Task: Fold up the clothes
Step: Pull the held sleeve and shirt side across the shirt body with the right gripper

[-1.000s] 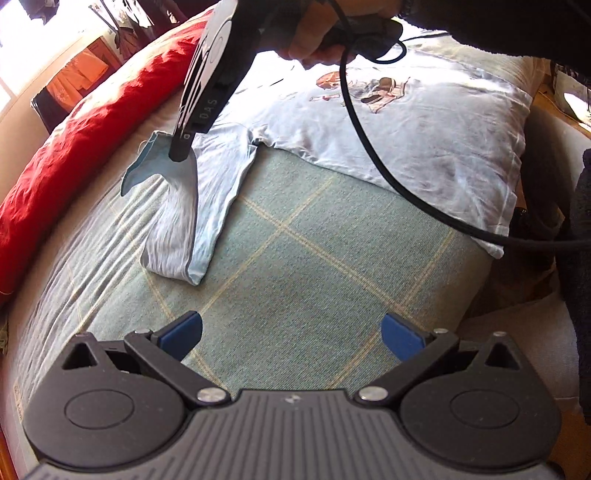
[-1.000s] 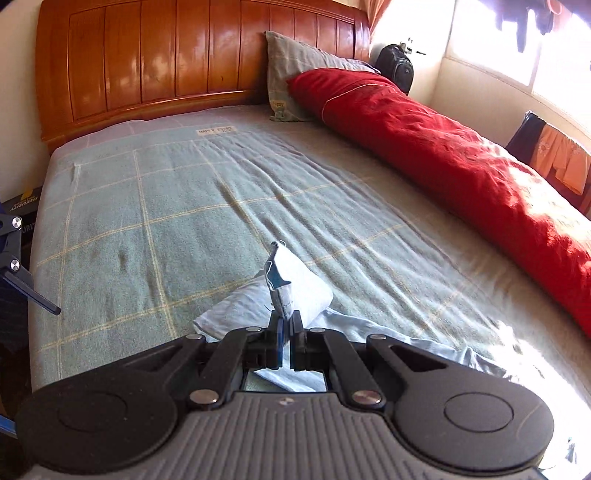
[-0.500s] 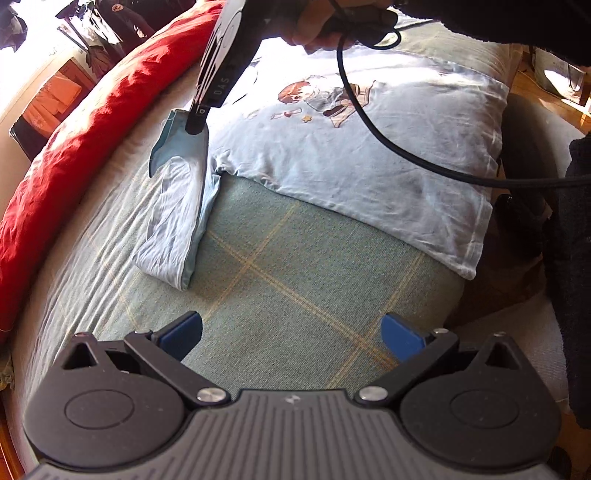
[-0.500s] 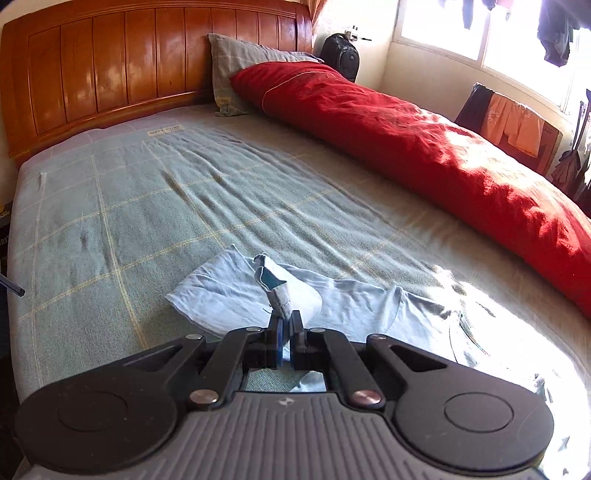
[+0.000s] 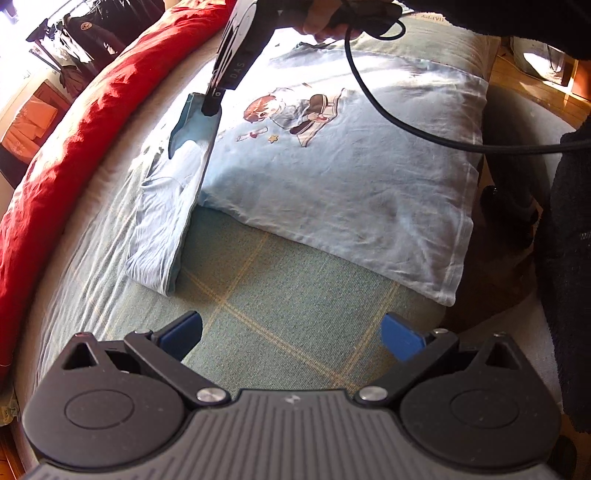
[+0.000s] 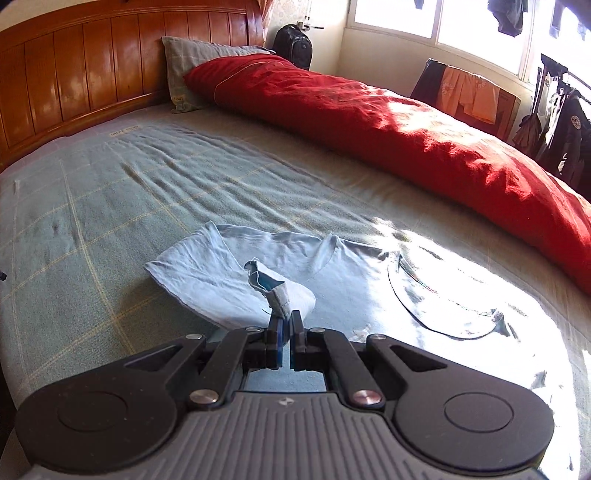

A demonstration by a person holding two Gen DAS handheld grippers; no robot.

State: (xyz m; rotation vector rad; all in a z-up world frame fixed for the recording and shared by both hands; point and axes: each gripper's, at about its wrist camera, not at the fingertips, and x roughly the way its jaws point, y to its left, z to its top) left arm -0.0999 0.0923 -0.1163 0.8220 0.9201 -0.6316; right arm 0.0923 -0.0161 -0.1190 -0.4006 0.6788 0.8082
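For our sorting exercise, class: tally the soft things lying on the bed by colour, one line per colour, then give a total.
Light blue: 1, the T-shirt
Red: 1, the quilt
Grey-green: 1, the pillow
Total: 3

Home bedroom, pretty clearly: carved wooden headboard (image 6: 74, 85) far ahead of jaws, long red duvet (image 6: 406, 140) to right, green checked bedspread (image 6: 110, 206) underneath, clothes hanging by sunny window (image 6: 436, 18).
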